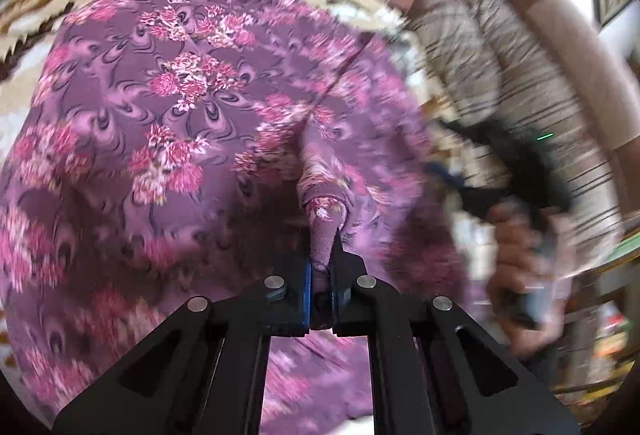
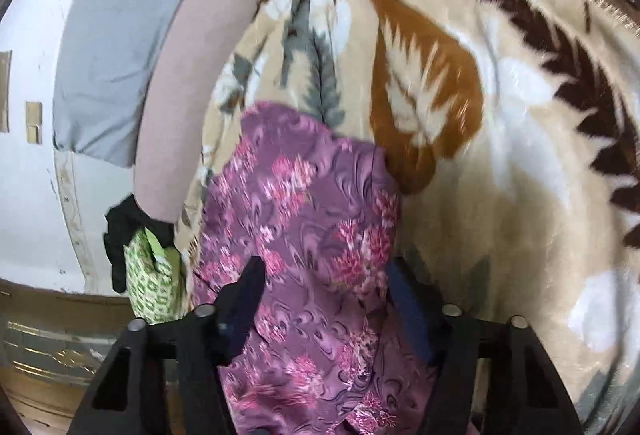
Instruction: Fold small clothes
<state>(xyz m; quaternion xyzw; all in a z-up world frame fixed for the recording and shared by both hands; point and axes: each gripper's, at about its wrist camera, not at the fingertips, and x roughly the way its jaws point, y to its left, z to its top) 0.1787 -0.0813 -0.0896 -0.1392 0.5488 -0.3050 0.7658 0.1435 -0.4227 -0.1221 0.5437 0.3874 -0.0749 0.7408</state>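
Purple floral garment (image 1: 168, 107) spread ahead of left gripper (image 1: 322, 235), over leaf-print blanket (image 2: 500, 115) on bed. Left jaws narrow, pinching bunched fold of cloth. Right gripper (image 2: 324, 275): jaws wide, cloth draped between and across them, not clamped. Fabric looks thin, light, limp, likely slippery; will sag and slide, not hold crease. Best hold judged at hem or corner edge, single layer, pinched deep between jaws. Frames blurred.

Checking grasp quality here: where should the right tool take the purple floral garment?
On the purple floral garment, grip the near edge draped between the open right tool, coming from below. The left tool already pinches a bunched fold, so the opposite edge suits.
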